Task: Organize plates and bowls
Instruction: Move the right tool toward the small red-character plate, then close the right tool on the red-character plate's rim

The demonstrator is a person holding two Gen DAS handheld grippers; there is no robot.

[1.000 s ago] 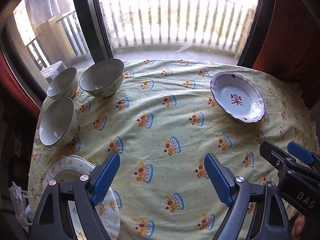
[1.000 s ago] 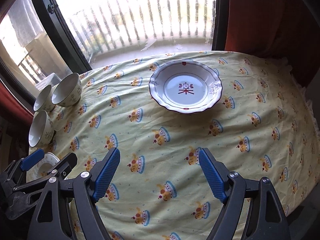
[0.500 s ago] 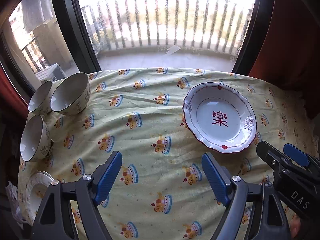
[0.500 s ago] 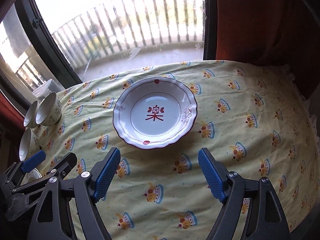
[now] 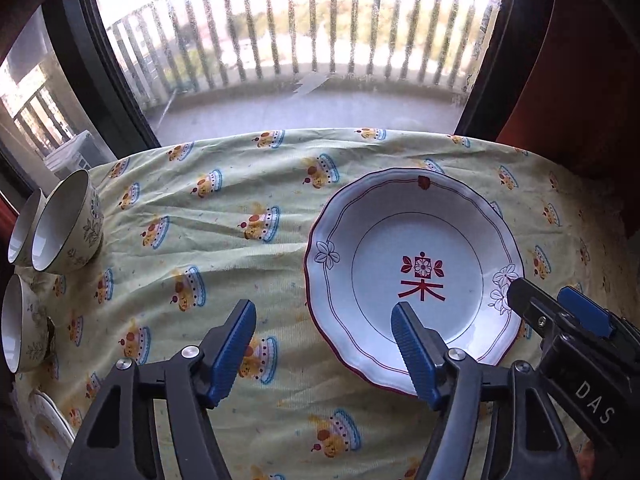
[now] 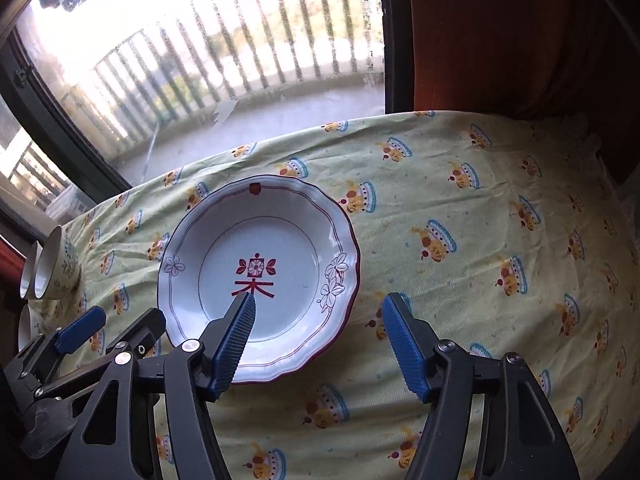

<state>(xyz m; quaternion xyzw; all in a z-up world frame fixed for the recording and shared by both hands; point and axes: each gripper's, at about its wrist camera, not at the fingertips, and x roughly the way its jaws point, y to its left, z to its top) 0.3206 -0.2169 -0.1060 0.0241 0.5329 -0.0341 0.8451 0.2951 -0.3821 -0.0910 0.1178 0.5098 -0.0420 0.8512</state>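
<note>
Both grippers' jaws gape over a crown-print tablecloth (image 5: 248,184) bearing a scalloped plate (image 5: 416,276), beside a balcony window (image 5: 304,32).

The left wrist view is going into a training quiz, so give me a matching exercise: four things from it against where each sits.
Things:
1. red-rimmed plate
2. three bowls
3. right gripper
4. white plate

Places:
a. bottom left corner, partly cut off
b. left edge of the tablecloth
c. far right, beside the plate rim
d. right of centre, ahead of the left gripper

Pairs: 1-d, 2-b, 3-c, 4-a
</note>
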